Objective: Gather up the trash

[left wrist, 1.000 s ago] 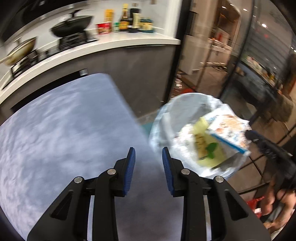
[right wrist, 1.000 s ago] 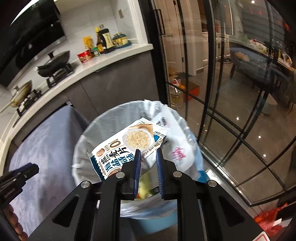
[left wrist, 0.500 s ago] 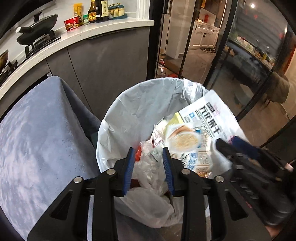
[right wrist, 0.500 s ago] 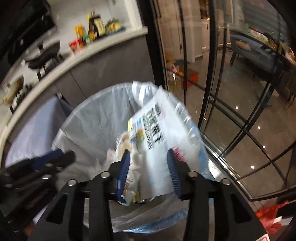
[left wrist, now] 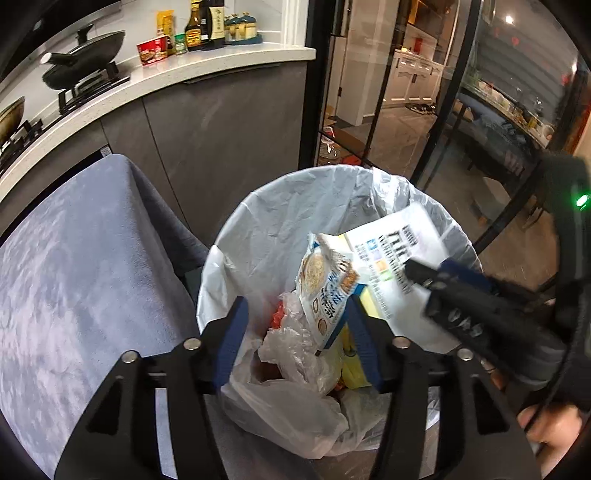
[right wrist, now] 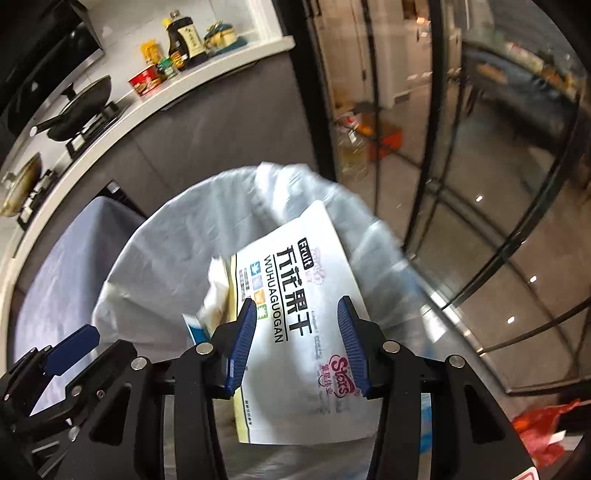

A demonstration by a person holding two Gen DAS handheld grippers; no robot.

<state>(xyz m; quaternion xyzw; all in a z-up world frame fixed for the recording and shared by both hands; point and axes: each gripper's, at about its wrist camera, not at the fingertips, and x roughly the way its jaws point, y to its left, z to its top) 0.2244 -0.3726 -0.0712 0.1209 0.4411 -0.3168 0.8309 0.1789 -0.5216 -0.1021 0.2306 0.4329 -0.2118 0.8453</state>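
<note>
Inside lined bin (left wrist: 258,221): snack pouches (left wrist: 328,291), crumpled plastic bag (left wrist: 295,406).

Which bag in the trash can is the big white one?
Find the trash can lined with white plastic, beside the grey-covered table. The white pouch lies on top, toward the glass door. Unlike the crumpled oat wrapper beside it, it is flat, with bold black lettering.

Kitchen: white counter (left wrist: 207,70) over grey cabinets (left wrist: 221,122), black wok (left wrist: 83,40) on stove, sauce bottles (left wrist: 203,22), black-framed glass doors (left wrist: 424,92), glossy floor (right wrist: 498,258).
</note>
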